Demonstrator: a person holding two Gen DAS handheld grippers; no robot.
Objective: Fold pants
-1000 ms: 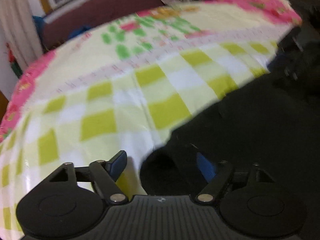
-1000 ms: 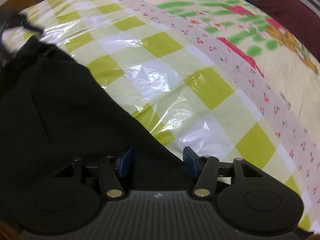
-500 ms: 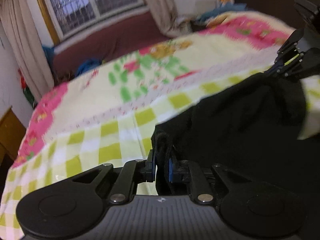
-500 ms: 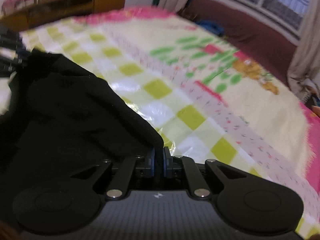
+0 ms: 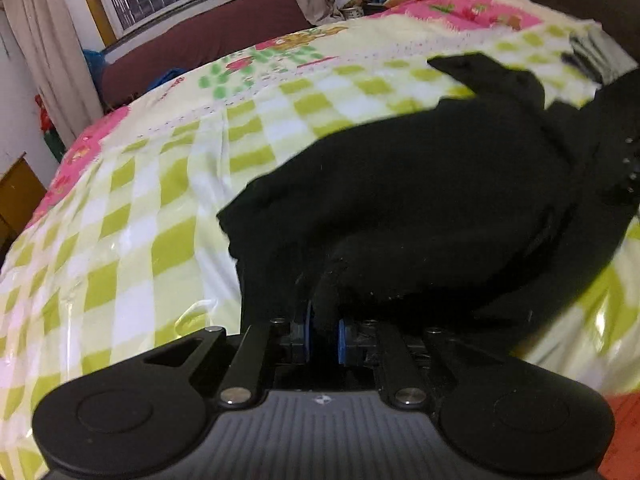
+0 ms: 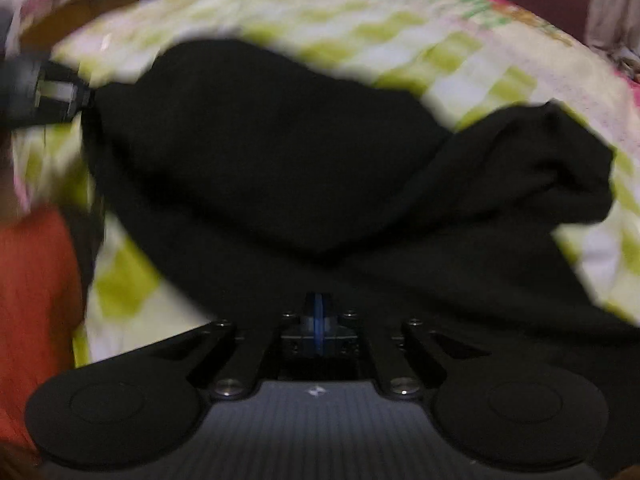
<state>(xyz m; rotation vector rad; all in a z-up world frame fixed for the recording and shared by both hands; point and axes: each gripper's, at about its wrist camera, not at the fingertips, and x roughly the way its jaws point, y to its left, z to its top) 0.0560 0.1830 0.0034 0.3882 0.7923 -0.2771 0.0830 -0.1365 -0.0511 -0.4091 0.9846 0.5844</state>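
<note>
Both tongs are clamping the black pants (image 5: 420, 184): the left tongs (image 5: 322, 334) are pinching a bunched fold between blue pads (image 5: 341, 340), and the right tongs (image 6: 318, 320) are pressing together on a thin edge of the cloth. The pants are draping in loose folds across the bed (image 5: 160, 184), over its green-checked cover, toward the near edge. An orange sleeve (image 6: 36, 300) is showing at the left of the right view.
</note>
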